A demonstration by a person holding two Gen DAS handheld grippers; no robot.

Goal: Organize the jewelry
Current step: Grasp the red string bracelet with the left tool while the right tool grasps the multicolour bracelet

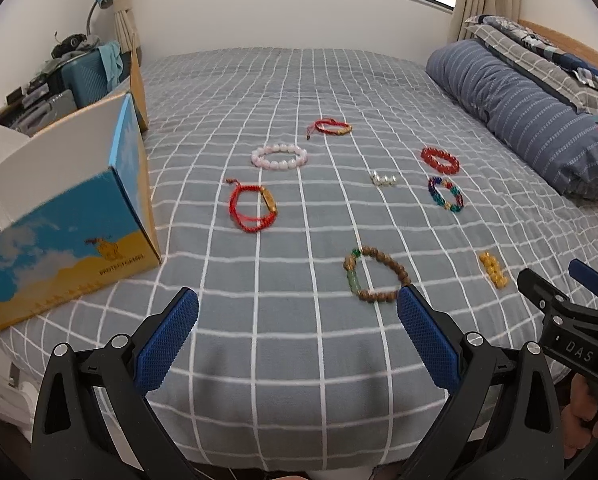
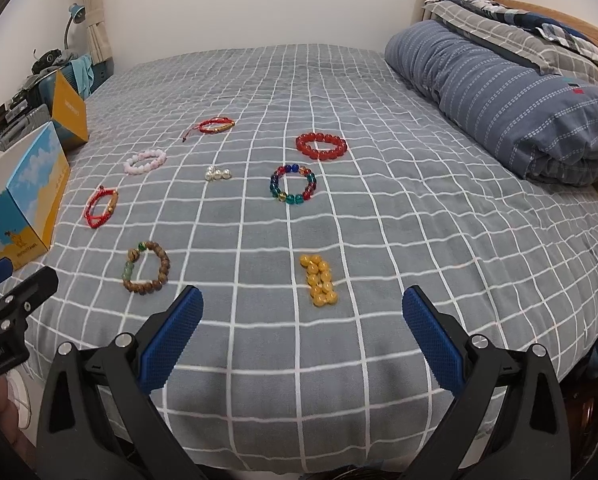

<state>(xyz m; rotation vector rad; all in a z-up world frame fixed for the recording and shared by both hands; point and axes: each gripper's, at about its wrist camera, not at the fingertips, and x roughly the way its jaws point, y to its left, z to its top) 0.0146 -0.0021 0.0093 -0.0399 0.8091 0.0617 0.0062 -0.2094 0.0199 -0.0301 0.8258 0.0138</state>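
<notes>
Across the grey checked bed [image 1: 299,92] my jewelry lies scattered, and I have both grippers hovering over the near edge with nothing in them. On my left gripper [image 1: 298,306] the jaws stand wide apart; on my right gripper [image 2: 302,306] they are likewise spread and empty.

Nearest to me sit the wooden bead bracelet [image 2: 147,267], with a few green beads in it, and to its right the yellow bead bracelet [image 2: 319,280], squashed into a flat double row. Farther off, in the middle, I see the multicolour bead bracelet [image 2: 293,184] and just beyond it the red bead bracelet [image 2: 321,146]. To the left of those lies a small cluster of pearly beads [image 2: 217,173]; it may be earrings or a short strand, I cannot tell from here. Left again are the pink bead bracelet [image 2: 145,161] and a red cord bracelet [image 2: 101,208] with a gold tube, and a second red cord bracelet [image 2: 216,125] lies farthest away.

At the left edge of the bed stands an open blue and yellow cardboard box [image 1: 79,216]. Along the right side lies a rolled blue striped quilt [image 2: 499,96].
</notes>
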